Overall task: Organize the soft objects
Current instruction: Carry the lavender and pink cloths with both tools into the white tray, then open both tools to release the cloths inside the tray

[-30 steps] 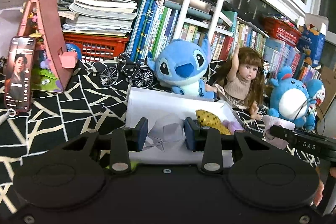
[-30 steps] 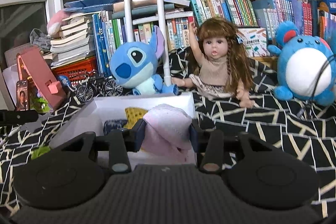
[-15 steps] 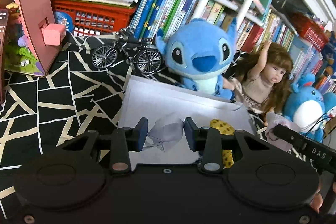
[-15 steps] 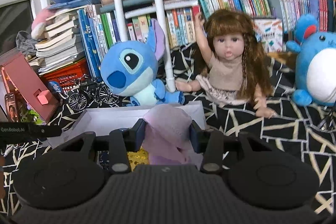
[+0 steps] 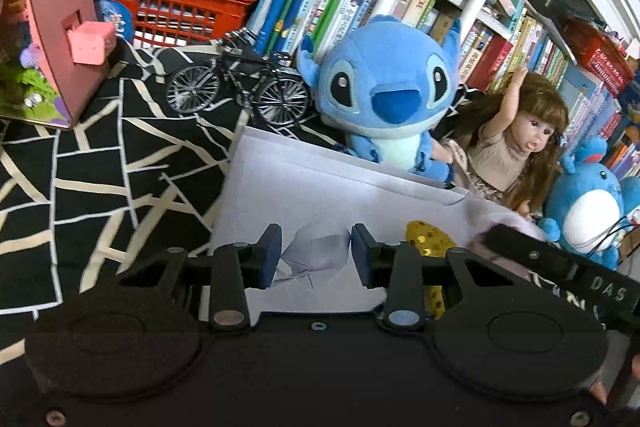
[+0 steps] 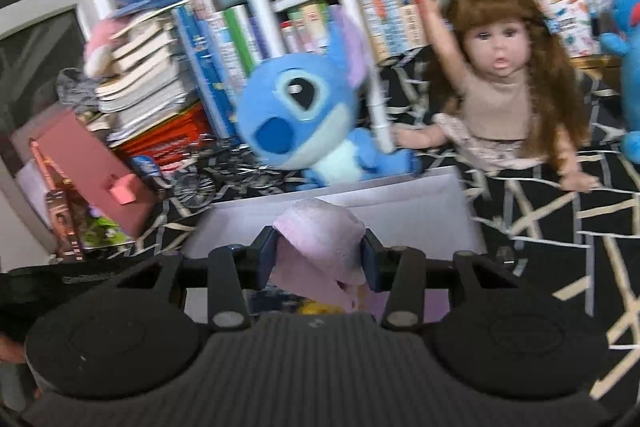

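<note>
My left gripper (image 5: 316, 255) is shut on a folded pale grey cloth (image 5: 320, 251) and holds it over the white box (image 5: 304, 179). A yellow spotted soft item (image 5: 428, 239) lies inside the box to the right. My right gripper (image 6: 320, 259) is shut on a pink fluffy cloth (image 6: 320, 243), held above the same white box (image 6: 416, 211). The right gripper's body shows in the left wrist view (image 5: 560, 267) at the box's right side.
A blue Stitch plush (image 5: 384, 99), a doll (image 5: 516, 147) and a blue round plush (image 5: 588, 211) sit behind the box. A model bicycle (image 5: 240, 83), a pink toy house (image 5: 52, 7), a red basket and rows of books line the back. Black patterned cloth covers the surface.
Both grippers have moved forward and down over the white box, still holding their cloths. The right wrist view is blurred from motion.
</note>
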The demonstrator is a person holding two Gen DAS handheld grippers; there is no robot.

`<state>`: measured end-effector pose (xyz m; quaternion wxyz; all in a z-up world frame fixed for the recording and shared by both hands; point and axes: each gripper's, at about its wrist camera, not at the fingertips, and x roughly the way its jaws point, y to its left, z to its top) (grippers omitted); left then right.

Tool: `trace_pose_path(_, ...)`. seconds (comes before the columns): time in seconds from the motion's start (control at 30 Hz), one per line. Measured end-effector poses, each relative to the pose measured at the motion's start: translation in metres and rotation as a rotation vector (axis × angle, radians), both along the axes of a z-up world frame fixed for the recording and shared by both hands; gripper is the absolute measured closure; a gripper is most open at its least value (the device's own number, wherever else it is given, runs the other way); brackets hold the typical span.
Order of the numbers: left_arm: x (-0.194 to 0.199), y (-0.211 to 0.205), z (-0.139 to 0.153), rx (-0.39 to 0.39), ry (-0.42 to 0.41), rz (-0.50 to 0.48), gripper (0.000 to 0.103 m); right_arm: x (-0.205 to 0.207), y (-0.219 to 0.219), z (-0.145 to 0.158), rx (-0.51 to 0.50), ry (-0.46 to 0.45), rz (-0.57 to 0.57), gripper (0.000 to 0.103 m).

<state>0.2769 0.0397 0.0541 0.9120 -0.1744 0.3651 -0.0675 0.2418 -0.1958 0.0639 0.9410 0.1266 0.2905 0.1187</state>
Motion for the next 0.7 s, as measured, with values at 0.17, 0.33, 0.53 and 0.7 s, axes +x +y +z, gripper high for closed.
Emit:
trace_pose_path(0.17, 0.002, -0.001, -0.001, -0.065, 0.015, -0.028, 0.067, 0.003, 0.02, -0.003, 0.025, 0.007, 0.06, 0.054)
trace_pose_path(0.33, 0.005, 0.0, -0.004, -0.108, 0.028, -0.039, 0.067, 0.009, 0.025, -0.016, 0.072, 0.048, 0.073, 0.054)
trace_pose_path(0.53, 0.008, -0.001, -0.006, -0.109, 0.031, -0.044, 0.069, 0.015, 0.025, -0.029, 0.081, 0.085, 0.061, 0.054)
trace_pose_path(0.7, 0.01, -0.004, -0.011, -0.115, 0.045, -0.057, 0.069, 0.016, 0.024, -0.037, 0.08, 0.103, 0.059, 0.054)
